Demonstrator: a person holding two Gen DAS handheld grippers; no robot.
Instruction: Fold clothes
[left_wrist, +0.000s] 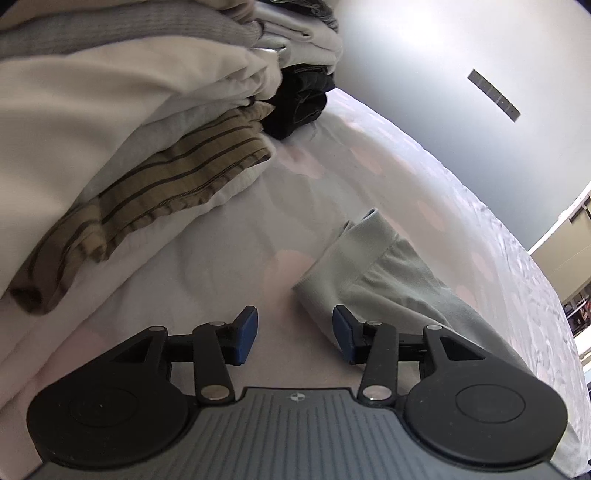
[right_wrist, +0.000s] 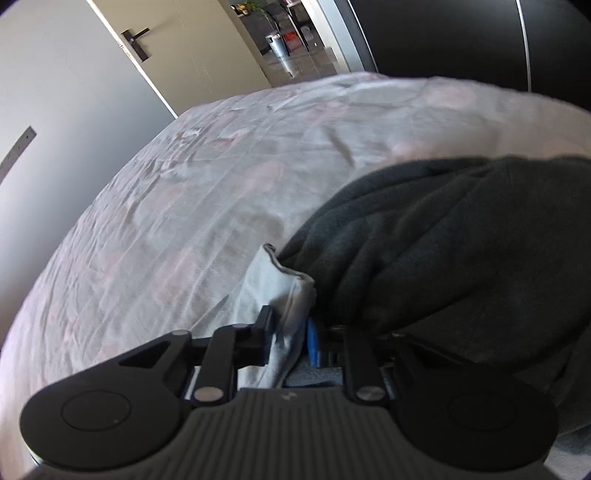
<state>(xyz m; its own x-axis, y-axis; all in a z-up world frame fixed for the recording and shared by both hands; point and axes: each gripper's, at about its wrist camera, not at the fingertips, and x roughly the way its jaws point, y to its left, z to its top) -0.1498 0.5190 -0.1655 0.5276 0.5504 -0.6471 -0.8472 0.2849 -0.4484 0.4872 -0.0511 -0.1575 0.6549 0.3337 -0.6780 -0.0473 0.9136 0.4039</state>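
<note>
On a bed spread with a pale, pink-spotted sheet (left_wrist: 229, 236), the left tongs (left_wrist: 293, 334) stand apart with nothing between their blue pads (left_wrist: 247, 332); the cuffed end of a pale green garment (left_wrist: 373, 266) lies flat just beside the right-hand pad, touching or nearly so. In the right wrist view, the right tongs (right_wrist: 290, 341) are narrowed onto a bunched fold of what appears to be the same pale garment (right_wrist: 277, 291), pinching it between the pads, with a dark grey garment (right_wrist: 436, 243) heaped against their far side.

The risks, judged from here: only one end of the pale piece is gripped, so a lift by the right tongs alone would likely drag the free cuff across the sheet and twist the fold out of line. The pinch takes a thick bunch near the pad tips, which may slip out under a pull. The dark heap presses so close that its cloth could be caught up with the pale one.

Farther off in the left view, a stack of folded clothes (left_wrist: 155, 122), striped olive under cream and grey, leans close by; a wide sweep of the left tongs could knock it. Beyond stand a grey wall and an open door (right_wrist: 192, 48).
</note>
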